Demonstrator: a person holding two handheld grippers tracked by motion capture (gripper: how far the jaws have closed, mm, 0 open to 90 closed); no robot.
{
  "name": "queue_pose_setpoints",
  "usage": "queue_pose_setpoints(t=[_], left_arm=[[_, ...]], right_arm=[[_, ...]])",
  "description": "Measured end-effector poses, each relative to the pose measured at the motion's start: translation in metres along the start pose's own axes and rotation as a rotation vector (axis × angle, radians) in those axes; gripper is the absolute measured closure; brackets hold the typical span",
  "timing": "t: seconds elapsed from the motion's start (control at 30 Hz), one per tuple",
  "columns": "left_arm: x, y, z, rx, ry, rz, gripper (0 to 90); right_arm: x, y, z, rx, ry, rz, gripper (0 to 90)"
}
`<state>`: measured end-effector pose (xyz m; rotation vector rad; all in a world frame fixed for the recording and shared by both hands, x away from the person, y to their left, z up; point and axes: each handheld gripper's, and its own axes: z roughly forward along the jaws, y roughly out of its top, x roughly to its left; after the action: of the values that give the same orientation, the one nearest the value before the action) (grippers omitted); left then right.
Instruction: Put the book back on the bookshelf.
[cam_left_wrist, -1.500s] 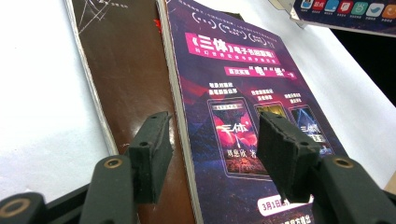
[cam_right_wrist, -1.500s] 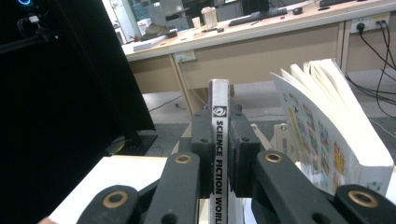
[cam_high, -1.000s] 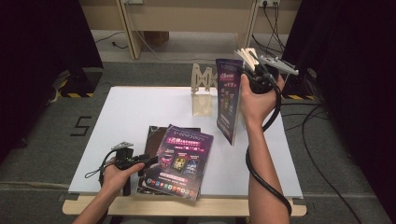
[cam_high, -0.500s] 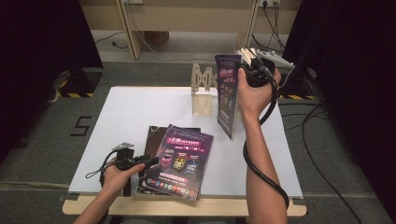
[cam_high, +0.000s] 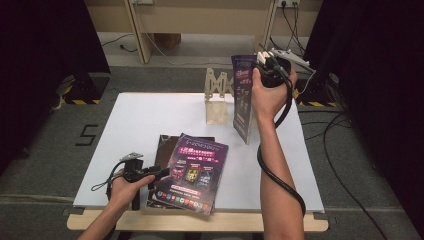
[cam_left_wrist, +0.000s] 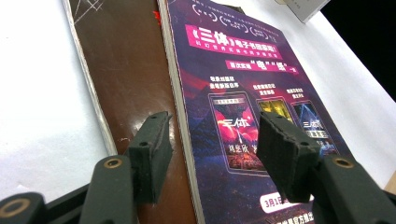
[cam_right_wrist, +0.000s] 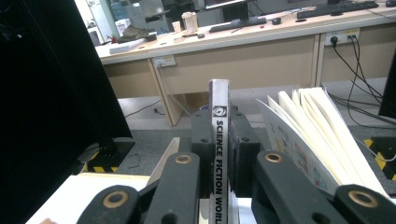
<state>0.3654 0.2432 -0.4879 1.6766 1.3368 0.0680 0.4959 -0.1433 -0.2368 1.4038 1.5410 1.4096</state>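
Left claw (cam_left_wrist: 210, 144) agape and low, right claw (cam_right_wrist: 218, 154) clamped, raised.

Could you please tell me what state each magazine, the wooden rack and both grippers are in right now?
Purple-covered magazine in the air: upright, lifted, pages fanning.
Right gripper: shut on its spine.
Purple-covered magazine on the white table: flat, closed, topmost.
Dark brown magazine beneath it: flat, closed.
Left gripper: open, over the stack's edge.
Pale wooden rack: upright on the table.

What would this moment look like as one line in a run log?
right claw: shut on upright magazine, above table | left claw: open, over flat magazine stack | wooden rack: behind
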Motion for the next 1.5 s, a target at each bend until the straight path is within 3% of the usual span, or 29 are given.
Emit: queue_pose_setpoints(t=[1.5], left_arm=[[0.0, 0.002, 0.0, -0.004, -0.003, 0.002, 43.9]], right_arm=[[-0.001, 0.014, 0.031, -0.01, -0.048, 0.0, 83.4]])
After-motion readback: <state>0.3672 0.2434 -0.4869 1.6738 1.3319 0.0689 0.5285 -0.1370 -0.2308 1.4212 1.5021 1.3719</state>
